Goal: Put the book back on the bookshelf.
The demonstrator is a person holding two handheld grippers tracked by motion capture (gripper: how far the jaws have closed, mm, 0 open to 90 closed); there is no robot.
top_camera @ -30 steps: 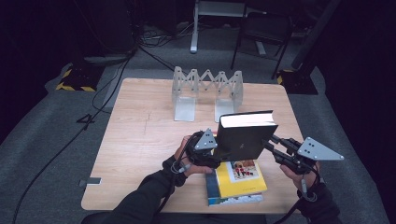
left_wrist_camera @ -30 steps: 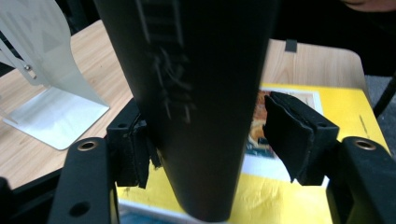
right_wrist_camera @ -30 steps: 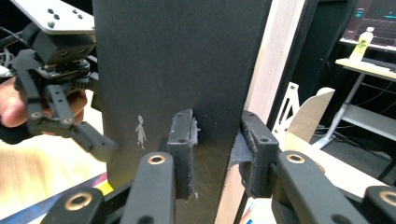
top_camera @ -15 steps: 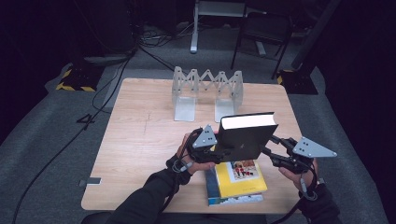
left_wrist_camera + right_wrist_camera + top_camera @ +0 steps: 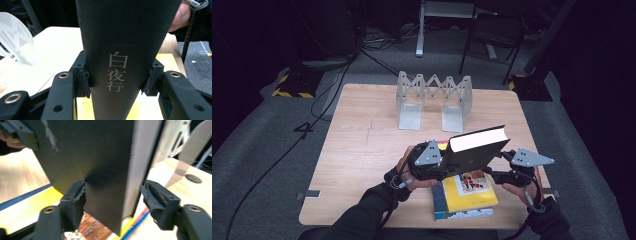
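Left claw (image 5: 443, 162) clamps the black book (image 5: 474, 150) (spine side), having just closed further; right claw (image 5: 498, 167) has just been opening, its pads apart around the book's page edge at frame centre.

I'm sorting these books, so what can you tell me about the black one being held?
The black book is a thick, matte volume with pale page edges and three light characters down its spine. It is closed and held on edge above the yellow book. The left gripper clamps its spine; the right gripper straddles the opposite corner, one pad clearly off it.

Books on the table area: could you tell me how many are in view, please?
2: a black book held upright between both grippers, and a yellow book flat on the table beneath it. More may hide underneath.
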